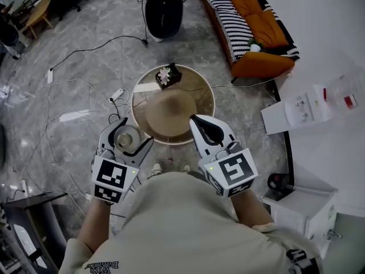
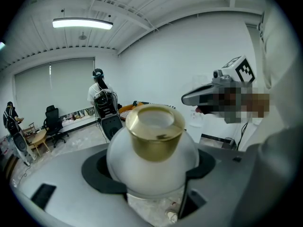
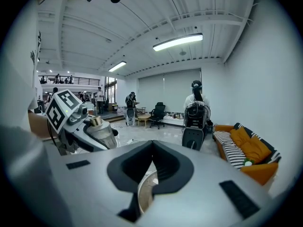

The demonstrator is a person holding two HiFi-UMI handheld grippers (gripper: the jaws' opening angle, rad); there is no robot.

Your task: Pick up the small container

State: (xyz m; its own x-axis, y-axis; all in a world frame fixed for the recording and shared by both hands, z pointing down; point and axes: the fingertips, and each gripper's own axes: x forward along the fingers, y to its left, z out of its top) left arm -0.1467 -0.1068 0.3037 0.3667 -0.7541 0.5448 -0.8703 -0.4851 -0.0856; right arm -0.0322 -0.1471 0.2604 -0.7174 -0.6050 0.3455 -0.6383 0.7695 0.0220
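The small container [image 2: 151, 150] is a round frosted white jar with a gold neck. My left gripper [image 1: 130, 136] is shut on it and holds it up in the air, left of the round table [image 1: 140, 93]; it shows as a pale jar [image 1: 126, 137] in the head view and as a jar [image 3: 101, 131] at the left of the right gripper view. My right gripper [image 1: 205, 129] is shut with nothing between its jaws, raised over the table's near right edge. Both grippers tilt upward toward the ceiling.
A tan sun hat [image 1: 171, 114] lies on the table, with a dark box of flowers [image 1: 168, 76] at its far edge. Cables [image 1: 85, 50] run over the marble floor. An orange and striped sofa [image 1: 251, 27] stands at the far right, a white counter [image 1: 336, 147] on the right.
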